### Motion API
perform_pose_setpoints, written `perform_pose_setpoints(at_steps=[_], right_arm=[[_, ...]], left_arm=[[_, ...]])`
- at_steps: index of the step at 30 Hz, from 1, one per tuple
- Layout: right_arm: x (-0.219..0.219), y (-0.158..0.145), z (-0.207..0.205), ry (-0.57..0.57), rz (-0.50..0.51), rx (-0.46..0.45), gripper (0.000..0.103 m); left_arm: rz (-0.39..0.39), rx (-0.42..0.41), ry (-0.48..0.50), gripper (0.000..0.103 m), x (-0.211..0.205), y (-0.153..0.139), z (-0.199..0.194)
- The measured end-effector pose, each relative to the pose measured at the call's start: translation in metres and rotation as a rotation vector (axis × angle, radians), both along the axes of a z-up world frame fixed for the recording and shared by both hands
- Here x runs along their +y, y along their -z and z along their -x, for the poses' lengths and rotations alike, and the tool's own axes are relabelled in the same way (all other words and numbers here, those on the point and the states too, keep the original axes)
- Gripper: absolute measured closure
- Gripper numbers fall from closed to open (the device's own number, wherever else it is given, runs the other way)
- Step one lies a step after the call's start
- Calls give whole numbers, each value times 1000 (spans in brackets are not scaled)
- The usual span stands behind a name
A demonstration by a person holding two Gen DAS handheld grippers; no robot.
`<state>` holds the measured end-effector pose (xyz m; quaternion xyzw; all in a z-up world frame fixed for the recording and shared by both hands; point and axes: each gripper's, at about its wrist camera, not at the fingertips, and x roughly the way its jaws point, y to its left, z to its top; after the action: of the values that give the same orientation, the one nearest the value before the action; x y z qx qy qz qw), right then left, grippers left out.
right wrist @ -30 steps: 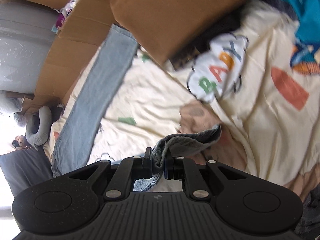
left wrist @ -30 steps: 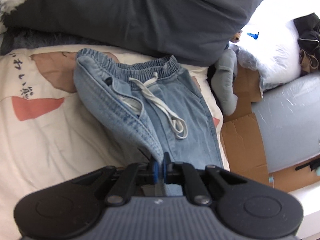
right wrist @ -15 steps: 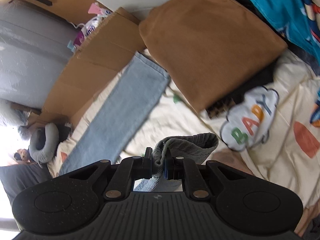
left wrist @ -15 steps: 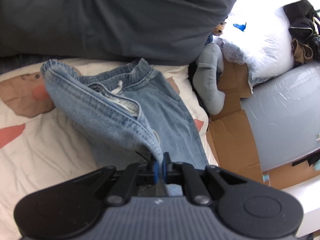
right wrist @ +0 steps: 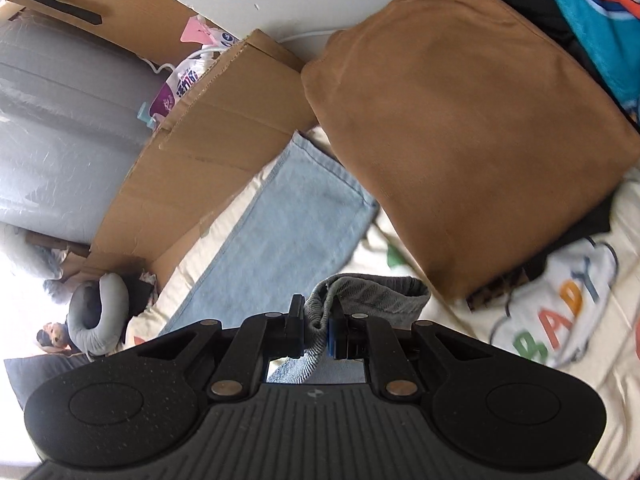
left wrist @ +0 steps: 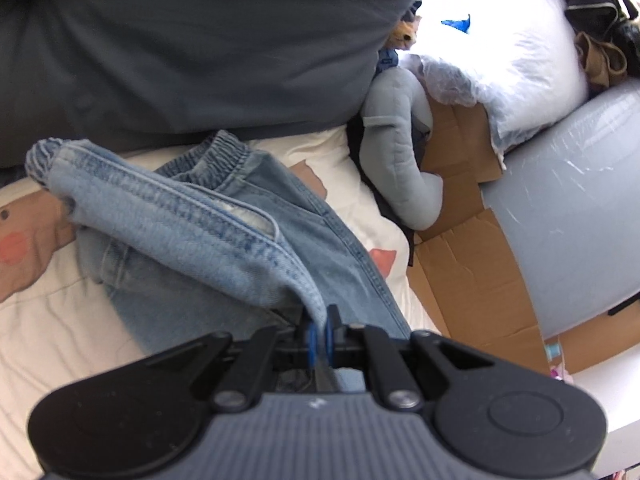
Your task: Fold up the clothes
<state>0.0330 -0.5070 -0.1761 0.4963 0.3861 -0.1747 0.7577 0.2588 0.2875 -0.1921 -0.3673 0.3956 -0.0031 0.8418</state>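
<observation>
Light blue jeans with an elastic waistband lie on a cream printed bedsheet. My left gripper is shut on a side seam of the jeans and holds that half lifted over the other half. My right gripper is shut on a hem of the jeans, its grey inside showing. The other leg lies flat on the sheet, its hem reaching a brown cushion.
A dark grey duvet lies behind the waistband. A grey neck pillow, cardboard and a wrapped grey roll line the bed's edge. A white "BABY" cushion lies beside the brown cushion.
My left gripper has carried the lifted half of the jeans across the other, covering the drawstring. My right gripper has carried its hem toward the flat leg and the brown cushion.
</observation>
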Motion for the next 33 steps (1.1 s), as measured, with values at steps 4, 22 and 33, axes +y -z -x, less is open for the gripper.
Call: perform_pose_setpoints(at_steps=[4,22,33], right_arm=[[-9,7,-27,-1,12,-10,94],[-38,64,-150,-4,70,70,94],[-52,102,-210,18,82,111,94]], left_arm=[[-22,9,16,98,-7,6,-21],[-104,111,88,98,-43,47,-100],[-135,148,76,98,-55,63,-138]])
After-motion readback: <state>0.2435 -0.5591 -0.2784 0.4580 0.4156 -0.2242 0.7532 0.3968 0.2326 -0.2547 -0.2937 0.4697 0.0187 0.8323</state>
